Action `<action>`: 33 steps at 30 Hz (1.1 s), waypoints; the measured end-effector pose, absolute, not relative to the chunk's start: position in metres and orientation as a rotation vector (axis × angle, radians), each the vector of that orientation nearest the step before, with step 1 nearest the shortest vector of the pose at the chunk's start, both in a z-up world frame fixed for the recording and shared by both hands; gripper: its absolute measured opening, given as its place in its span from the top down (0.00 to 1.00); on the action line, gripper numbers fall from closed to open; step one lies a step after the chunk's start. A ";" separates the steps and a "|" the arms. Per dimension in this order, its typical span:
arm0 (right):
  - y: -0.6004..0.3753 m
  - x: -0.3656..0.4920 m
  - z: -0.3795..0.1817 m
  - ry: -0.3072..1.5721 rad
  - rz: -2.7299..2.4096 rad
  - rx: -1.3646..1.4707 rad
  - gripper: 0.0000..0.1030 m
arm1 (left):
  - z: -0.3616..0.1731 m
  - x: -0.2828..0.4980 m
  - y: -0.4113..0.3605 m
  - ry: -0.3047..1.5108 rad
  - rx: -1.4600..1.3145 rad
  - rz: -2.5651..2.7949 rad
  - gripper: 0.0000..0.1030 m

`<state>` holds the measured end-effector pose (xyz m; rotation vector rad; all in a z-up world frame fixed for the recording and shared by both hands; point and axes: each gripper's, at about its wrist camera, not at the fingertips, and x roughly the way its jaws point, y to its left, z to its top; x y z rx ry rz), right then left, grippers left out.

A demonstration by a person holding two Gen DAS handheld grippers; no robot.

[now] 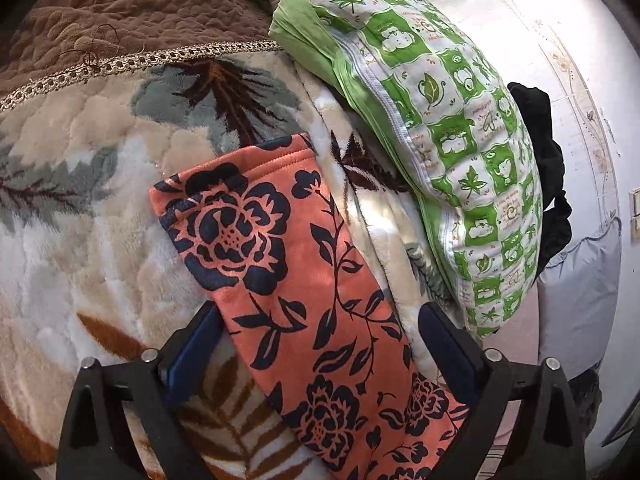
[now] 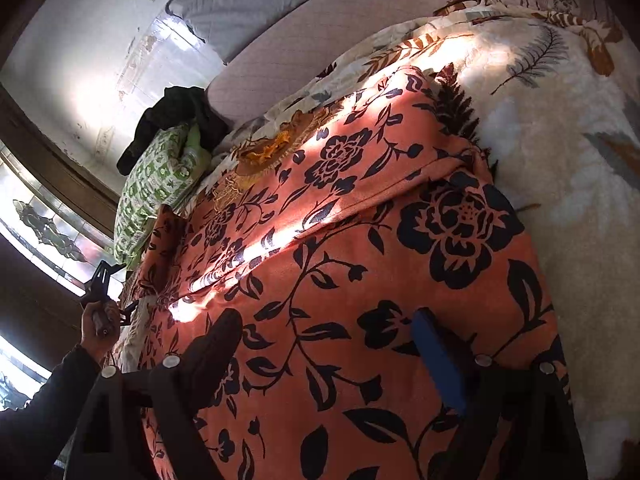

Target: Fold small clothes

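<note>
An orange garment with dark navy flowers (image 1: 288, 280) lies on a plush leaf-patterned blanket (image 1: 80, 208). In the left wrist view a narrow sleeve or leg of it runs up between my fingers, its hem at the far end. My left gripper (image 1: 320, 320) is open, its blue-padded fingers (image 1: 192, 344) on either side of the cloth. In the right wrist view the broad body of the garment (image 2: 360, 240) fills the middle, folded over with a sunlit crease. My right gripper (image 2: 328, 340) is open above it. The left gripper (image 2: 104, 292) shows far left in a hand.
A green and white patterned pillow (image 1: 448, 128) lies to the right of the sleeve, with black cloth (image 1: 544, 160) behind it. A brown quilted cover (image 1: 132, 20) lies at the far end. A pink mattress (image 2: 320, 36) and a white tiled wall (image 2: 100, 60) lie beyond the blanket.
</note>
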<state>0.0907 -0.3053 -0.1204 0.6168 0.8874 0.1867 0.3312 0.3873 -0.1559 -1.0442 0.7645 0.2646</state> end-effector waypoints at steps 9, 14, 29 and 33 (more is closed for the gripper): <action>-0.307 0.090 -0.121 0.866 0.201 0.617 0.14 | -0.112 0.340 0.361 0.809 -0.771 0.354 0.96; -0.312 0.087 -0.121 0.847 0.217 0.654 0.14 | 0.010 0.334 0.227 0.630 -0.456 0.065 0.96; -0.333 0.075 -0.121 0.825 0.242 0.784 0.14 | -0.089 0.281 -0.132 1.091 0.132 -0.442 0.31; -0.344 0.070 -0.119 0.812 0.247 0.832 0.14 | -0.079 0.255 -0.054 1.023 0.025 -0.342 0.30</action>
